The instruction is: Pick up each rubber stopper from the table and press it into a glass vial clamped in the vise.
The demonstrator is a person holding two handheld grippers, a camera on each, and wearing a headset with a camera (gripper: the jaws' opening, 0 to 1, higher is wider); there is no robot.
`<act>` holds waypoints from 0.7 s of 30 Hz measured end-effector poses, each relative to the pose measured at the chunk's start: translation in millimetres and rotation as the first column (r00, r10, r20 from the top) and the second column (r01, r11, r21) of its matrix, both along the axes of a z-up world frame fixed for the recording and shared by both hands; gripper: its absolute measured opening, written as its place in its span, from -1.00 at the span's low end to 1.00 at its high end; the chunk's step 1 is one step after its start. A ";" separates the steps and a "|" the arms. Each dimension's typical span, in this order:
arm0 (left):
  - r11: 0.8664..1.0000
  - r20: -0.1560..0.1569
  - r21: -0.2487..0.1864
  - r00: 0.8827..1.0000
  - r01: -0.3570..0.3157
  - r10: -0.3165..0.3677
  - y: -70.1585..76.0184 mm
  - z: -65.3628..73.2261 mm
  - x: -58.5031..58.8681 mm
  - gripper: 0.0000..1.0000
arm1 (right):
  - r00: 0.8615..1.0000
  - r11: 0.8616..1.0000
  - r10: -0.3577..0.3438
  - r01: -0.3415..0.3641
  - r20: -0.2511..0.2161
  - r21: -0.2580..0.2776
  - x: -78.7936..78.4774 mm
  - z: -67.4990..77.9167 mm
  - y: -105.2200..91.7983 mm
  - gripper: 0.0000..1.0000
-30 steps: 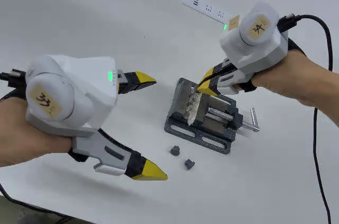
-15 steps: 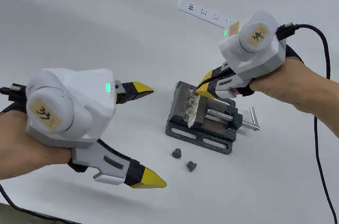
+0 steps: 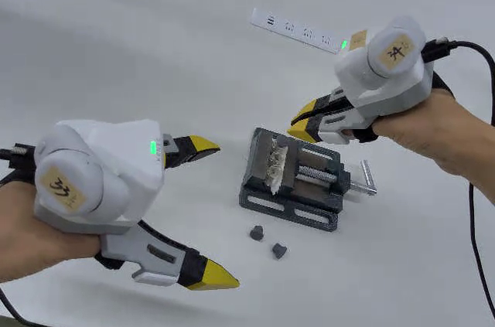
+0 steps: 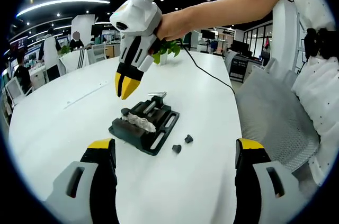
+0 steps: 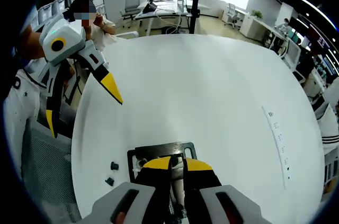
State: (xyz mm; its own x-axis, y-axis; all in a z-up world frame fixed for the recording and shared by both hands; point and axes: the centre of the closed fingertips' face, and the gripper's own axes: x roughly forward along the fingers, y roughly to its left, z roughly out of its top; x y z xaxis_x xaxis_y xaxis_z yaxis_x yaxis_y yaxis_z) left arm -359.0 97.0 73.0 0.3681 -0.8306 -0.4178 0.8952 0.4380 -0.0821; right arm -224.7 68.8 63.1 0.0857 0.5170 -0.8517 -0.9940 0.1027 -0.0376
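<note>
A dark metal vise (image 3: 292, 205) sits mid-table with pale glass vials (image 3: 274, 161) clamped between its jaws. Two small dark rubber stoppers (image 3: 256, 232) (image 3: 278, 250) lie on the table just in front of it. My right gripper (image 3: 308, 117) hovers above the vise's back end, shut, with nothing visible between its yellow tips. My left gripper (image 3: 209, 211) is to the left of the vise, wide open and empty. The left gripper view has the vise (image 4: 144, 127), both stoppers (image 4: 176, 149) (image 4: 188, 139) and the right gripper (image 4: 126, 83) above them. In the right gripper view my shut tips (image 5: 175, 163) cover the vise (image 5: 139, 155).
A white power strip (image 3: 298, 27) lies at the far side of the white table (image 3: 139, 56). The vise's screw handle (image 3: 366, 178) sticks out to the right. A black cable (image 3: 472, 211) trails from the right gripper. Office desks and people stand beyond the table.
My right gripper has lifted off the vise and moved up and to the right, still shut. My left gripper has stayed open and drifted slightly down and left.
</note>
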 end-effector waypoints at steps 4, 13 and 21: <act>1.000 0.000 0.010 1.000 0.007 -0.007 -1.0 -0.5 -1.6 0.83 | 0.999 0.998 -0.043 0.043 -0.005 0.053 -2.8 11.0 -5.4 -0.88; 0.999 0.001 0.030 1.000 0.016 -0.016 -1.1 -2.3 -5.0 0.76 | 0.992 0.982 -0.129 0.130 -0.011 0.136 -17.2 28.3 -33.0 -0.71; 0.999 0.001 0.047 1.000 0.023 -0.023 -0.3 -2.9 -8.9 0.73 | 0.982 0.967 -0.188 0.189 -0.025 0.168 -39.7 29.1 -56.6 -0.58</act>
